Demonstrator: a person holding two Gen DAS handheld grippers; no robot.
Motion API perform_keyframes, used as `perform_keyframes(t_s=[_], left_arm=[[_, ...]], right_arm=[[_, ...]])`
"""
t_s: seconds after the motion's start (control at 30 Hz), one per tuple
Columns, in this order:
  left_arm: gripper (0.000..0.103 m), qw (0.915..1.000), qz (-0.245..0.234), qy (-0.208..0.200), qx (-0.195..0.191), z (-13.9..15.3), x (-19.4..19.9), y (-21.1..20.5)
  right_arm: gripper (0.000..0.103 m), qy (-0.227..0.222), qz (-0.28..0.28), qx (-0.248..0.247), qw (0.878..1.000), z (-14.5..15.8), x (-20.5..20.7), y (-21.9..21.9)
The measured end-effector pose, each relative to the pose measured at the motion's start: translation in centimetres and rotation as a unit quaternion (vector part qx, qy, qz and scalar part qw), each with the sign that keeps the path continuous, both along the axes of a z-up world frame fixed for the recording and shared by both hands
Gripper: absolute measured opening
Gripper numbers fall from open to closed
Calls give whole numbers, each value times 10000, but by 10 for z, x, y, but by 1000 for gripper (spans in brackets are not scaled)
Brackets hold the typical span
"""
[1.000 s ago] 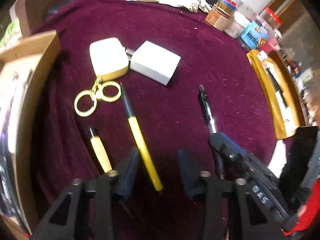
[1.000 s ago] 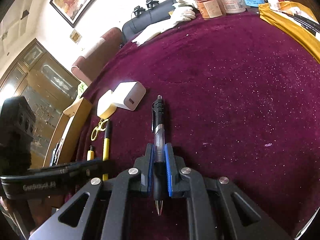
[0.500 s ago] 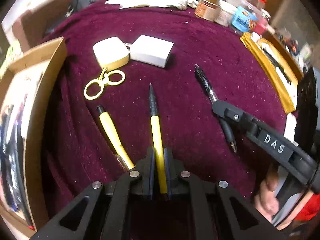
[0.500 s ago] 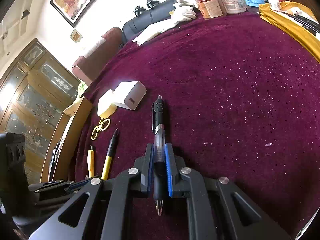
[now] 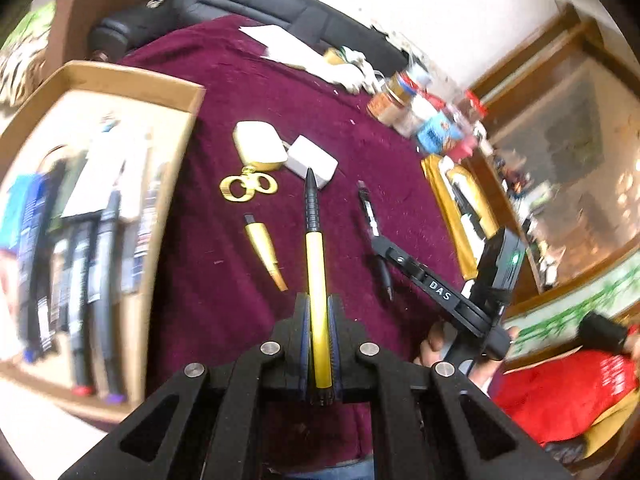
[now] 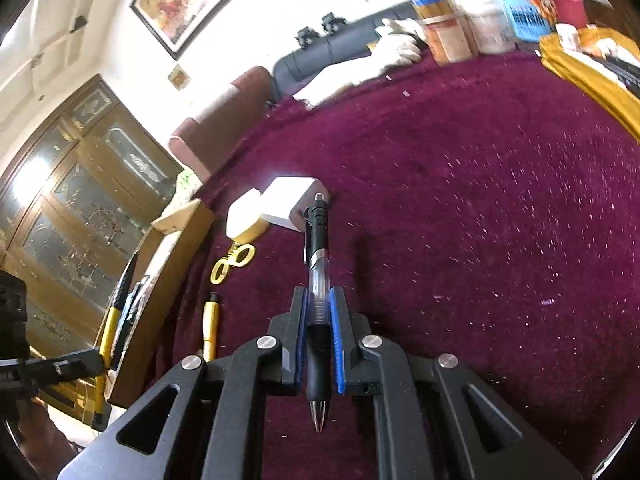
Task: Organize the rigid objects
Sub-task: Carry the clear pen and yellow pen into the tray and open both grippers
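Now both grippers hold pens above the maroon cloth (image 6: 480, 208). The left gripper (image 5: 319, 320) has its jaws clamped on a yellow pen (image 5: 316, 280), whose black front half points away from the camera toward the white charger (image 5: 312, 158); the pen is lifted off the cloth. The right gripper (image 6: 319, 320) has its jaws clamped on a clear pen (image 6: 318, 280) with a black grip and clip, its metal tip pointing back toward the camera. In the left view the right gripper shows at the right, holding that pen just above the cloth.

On the cloth a short yellow pen (image 5: 266, 252) lies to the left of the held yellow one, apart from it. Beyond it lie gold rings (image 5: 248, 188) attached to a cream case (image 5: 260, 146), and the case lies just beside the charger.

At the left stands a cardboard box (image 5: 176, 184) with several dark pens (image 5: 96, 264) lying side by side inside it, blurred. In the right view the yellow pen hangs over the box's near wall.

At the far edge of the cloth are white gloves (image 6: 396, 46) and a cluster of jars (image 6: 448, 24); a yellow tray (image 5: 452, 208) lies along the right side.
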State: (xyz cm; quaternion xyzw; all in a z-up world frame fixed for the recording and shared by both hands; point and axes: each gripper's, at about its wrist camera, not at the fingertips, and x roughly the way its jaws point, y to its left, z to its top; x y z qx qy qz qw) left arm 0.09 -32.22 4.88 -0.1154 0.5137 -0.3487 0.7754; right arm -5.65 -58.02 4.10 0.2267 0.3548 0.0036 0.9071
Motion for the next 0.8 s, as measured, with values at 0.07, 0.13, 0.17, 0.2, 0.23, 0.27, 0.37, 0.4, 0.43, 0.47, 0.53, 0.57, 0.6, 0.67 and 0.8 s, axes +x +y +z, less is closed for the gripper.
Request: perform_keyframes(t_s=[0.07,0.13,0.17,0.2,0.23,0.27,0.37,0.4,0.43,0.47,0.53,0.57,0.6,0.67,0.8], left_arm=[[7,9997,190,-106,-110,7,0,27],[7,9984,483,-219,-192,12,6,57],[7,9976,611,-231,-218,12,8,71],[7,9968,740,-235,-213,11,12,81],[7,9953,919,-234,-188,9,17,95],[7,9947,982,-233,-183,7,19,102],[7,9918,1253,-178,-177,-2,33,127],[7,9908,1333,-177,-168,-4,35,136],[7,9898,1403,-197,-128,-6,39,143],[7,9891,1453,-211,-90,-7,42,149],[7,9874,1570,-217,31,-10,50,168],[7,9868,1602,-218,76,-11,55,174],[7,9864,1623,-210,124,-13,59,179],[7,9863,1618,-194,237,-16,67,187],[7,9855,1635,-109,431,-27,80,196]], right_arm=[[10,-207,75,-52,9997,8,-4,6],[10,-311,119,-30,9994,16,-8,16],[11,-401,225,102,9989,21,-11,26],[11,-478,351,271,9979,27,-11,37],[11,-501,476,395,9968,32,-10,50],[11,-485,626,458,9958,37,-6,69],[11,-461,1136,521,9911,44,10,126],[11,-386,1263,510,9899,44,17,145],[11,-307,1363,498,9889,43,23,160],[11,-189,1472,486,9877,42,32,179],[11,38,1550,423,9870,37,47,207],[11,122,1591,410,9863,34,54,219],[11,188,1597,371,9863,31,62,228],[11,324,1469,165,9885,26,76,240],[11,516,1354,64,9894,16,94,254]])
